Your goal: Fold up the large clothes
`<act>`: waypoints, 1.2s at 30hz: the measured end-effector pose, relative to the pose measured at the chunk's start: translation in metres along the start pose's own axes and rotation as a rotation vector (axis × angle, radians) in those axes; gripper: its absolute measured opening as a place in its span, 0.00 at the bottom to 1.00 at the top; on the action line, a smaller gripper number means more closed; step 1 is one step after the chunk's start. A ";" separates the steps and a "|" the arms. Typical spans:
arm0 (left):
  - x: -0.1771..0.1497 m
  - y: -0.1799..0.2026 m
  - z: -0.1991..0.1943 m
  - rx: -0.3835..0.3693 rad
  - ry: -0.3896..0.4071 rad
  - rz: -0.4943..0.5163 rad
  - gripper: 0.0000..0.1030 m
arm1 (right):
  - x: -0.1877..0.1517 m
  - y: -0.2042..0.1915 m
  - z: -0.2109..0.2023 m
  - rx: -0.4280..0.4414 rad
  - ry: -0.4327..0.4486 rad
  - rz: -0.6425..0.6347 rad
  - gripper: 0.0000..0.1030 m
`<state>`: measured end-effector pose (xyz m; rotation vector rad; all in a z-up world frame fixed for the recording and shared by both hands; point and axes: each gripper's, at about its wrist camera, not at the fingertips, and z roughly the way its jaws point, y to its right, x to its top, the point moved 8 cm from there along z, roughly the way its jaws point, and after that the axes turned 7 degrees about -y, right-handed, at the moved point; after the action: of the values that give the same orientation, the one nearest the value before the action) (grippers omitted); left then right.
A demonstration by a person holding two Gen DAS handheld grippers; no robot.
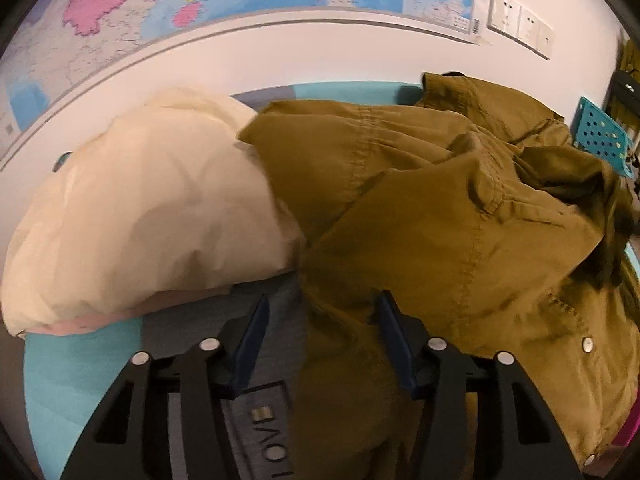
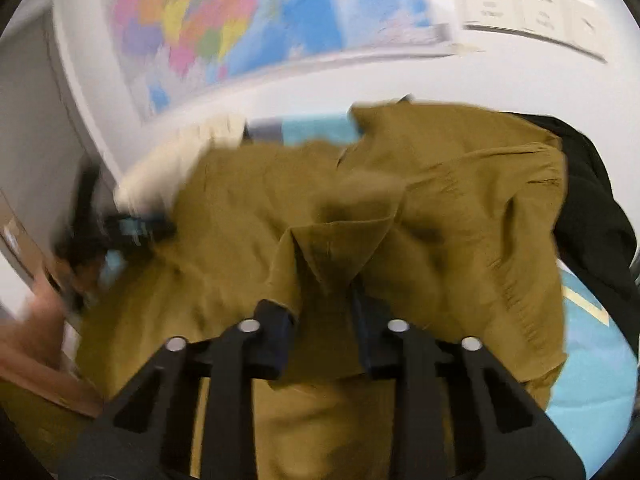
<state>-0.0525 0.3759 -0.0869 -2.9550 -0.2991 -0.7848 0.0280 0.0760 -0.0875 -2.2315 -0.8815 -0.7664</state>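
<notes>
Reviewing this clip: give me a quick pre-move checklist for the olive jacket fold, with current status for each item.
1. Right tongs gripping olive jacket: ok, fabric pinched between them.
2. Left tongs gripping jacket: not ok, open, with fabric between the fingers.
3. Jacket laid flat: not ok, bunched and creased.
4. Cream garment clear of jacket: not ok, they overlap.
5. Right view sharp: not ok, motion blur.

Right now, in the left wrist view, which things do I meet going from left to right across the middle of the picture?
Cream garment → olive-brown jacket → blue perforated basket at the right edge.
</notes>
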 end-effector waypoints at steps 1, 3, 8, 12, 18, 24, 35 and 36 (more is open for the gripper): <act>-0.001 -0.008 0.000 0.029 -0.001 -0.015 0.46 | 0.007 0.011 -0.014 0.039 0.033 0.039 0.20; -0.004 -0.021 0.001 0.038 -0.012 -0.047 0.45 | 0.025 0.038 -0.038 0.086 0.096 0.123 0.19; -0.015 -0.035 -0.003 0.068 -0.025 -0.069 0.44 | 0.017 0.129 -0.034 0.050 0.027 0.347 0.32; -0.013 -0.027 -0.031 -0.023 0.042 -0.054 0.48 | -0.003 0.142 -0.038 0.099 0.052 0.416 0.66; 0.017 0.019 -0.050 -0.064 0.119 0.055 0.59 | -0.004 0.109 -0.033 0.005 0.037 0.226 0.70; 0.034 0.056 -0.003 0.027 0.054 0.138 0.57 | 0.008 0.098 -0.015 -0.191 -0.017 0.034 0.04; 0.019 0.014 0.021 0.179 0.037 0.012 0.48 | 0.022 0.137 0.022 -0.120 -0.031 0.153 0.12; 0.018 0.012 0.020 0.173 0.042 0.006 0.48 | 0.017 0.138 0.028 -0.141 -0.053 0.145 0.18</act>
<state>-0.0251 0.3690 -0.0954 -2.7733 -0.3373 -0.7772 0.1482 0.0208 -0.1381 -2.4194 -0.7003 -0.7246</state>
